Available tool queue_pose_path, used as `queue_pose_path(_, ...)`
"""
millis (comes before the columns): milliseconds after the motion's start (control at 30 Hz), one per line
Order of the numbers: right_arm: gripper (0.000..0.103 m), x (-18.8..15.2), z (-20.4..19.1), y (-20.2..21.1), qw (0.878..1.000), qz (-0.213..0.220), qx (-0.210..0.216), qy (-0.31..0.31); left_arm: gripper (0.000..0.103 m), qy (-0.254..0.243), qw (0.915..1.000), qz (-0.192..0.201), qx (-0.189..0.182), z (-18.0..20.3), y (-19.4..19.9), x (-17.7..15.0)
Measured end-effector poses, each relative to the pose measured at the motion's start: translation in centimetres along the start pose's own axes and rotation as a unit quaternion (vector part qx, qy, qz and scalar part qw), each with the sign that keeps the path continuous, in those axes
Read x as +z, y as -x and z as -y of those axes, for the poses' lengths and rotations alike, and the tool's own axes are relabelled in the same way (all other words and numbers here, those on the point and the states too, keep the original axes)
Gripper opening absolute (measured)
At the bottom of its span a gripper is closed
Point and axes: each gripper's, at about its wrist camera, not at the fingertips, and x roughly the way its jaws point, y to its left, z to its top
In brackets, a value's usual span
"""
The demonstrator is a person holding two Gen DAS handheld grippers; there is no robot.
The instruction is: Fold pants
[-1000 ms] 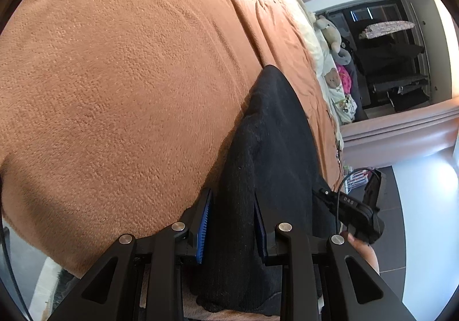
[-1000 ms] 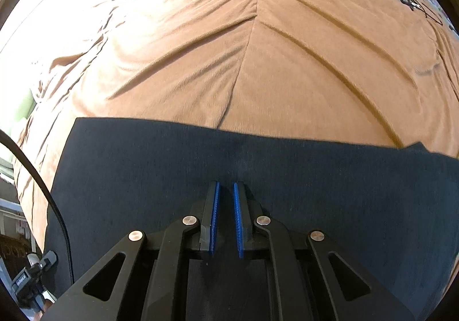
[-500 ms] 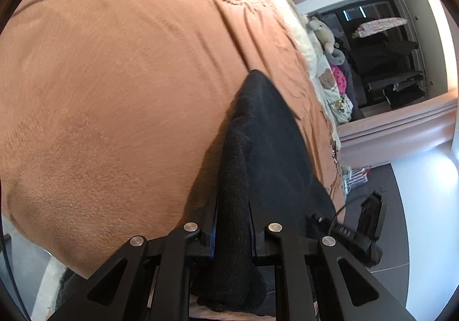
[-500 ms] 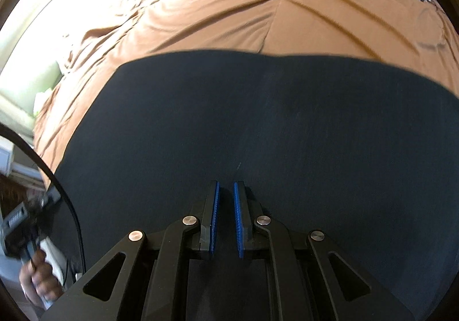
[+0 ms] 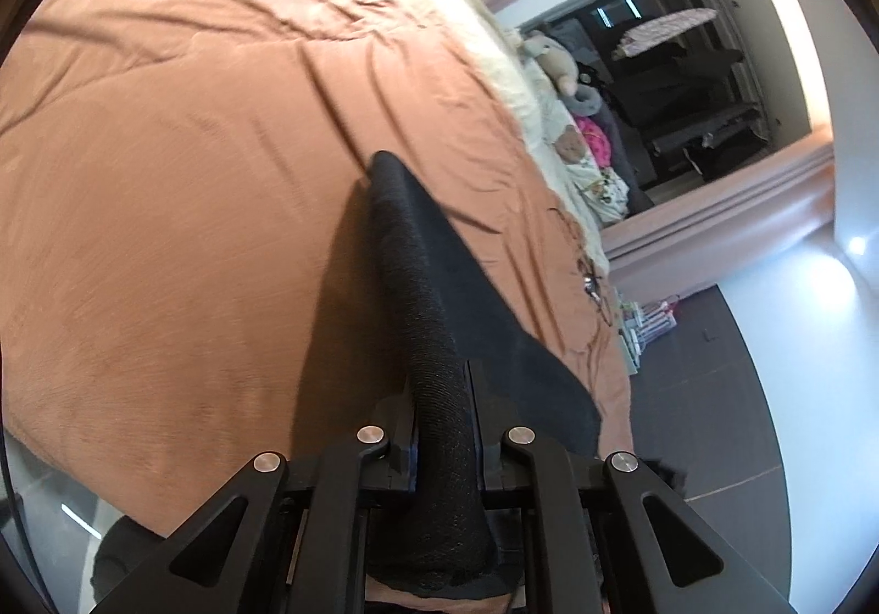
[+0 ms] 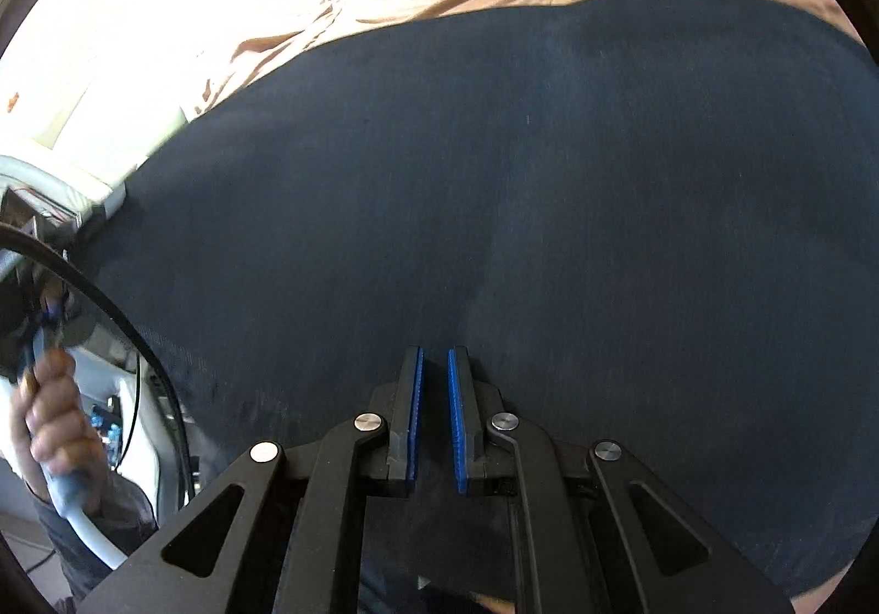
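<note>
Pants [image 5: 434,317] waistband pinched in left jaws, lifted over bedspread [image 5: 165,174]; right jaws nearly closed on cloth

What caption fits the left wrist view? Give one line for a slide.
Left tongs shut on a ribbed edge of black pants, lifting it off the brown bedspread.

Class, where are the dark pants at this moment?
The dark pants hang over the brown bedspread, one thick edge pinched in the left gripper; in the right wrist view they fill the frame.
</note>
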Motion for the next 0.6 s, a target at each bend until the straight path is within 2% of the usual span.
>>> queue_pose_path(100,0.006,-1.5,0.6,0.9,1.0,0.01,0.025,-0.013,0.013,-0.024,0.9996,0.001,-0.015,2.4,0.0,0.2)
queue_pose_path(333,0.007,-3.0,2.9,5.9,0.995,0.088,0.042,-0.026,0.013,-0.07,0.997,0.0,-0.032,7.8,-0.6,0.3)
queue_pose_path(500,0.009,-4.1,5.6,8.7,0.989,0.126,0.057,-0.057,0.013,-0.102,0.9937,-0.006,-0.046,11.7,-1.3,-0.3)
queue_pose_path(533,0.014,-4.3,6.3,9.3,0.987,0.132,0.059,-0.063,0.013,-0.106,0.9931,-0.007,-0.048,12.2,-1.4,-0.4)
queue_pose_path(600,0.031,-5.1,7.3,10.1,0.985,0.144,0.062,-0.073,0.013,-0.118,0.9916,-0.01,-0.053,13.8,-1.8,-0.8)
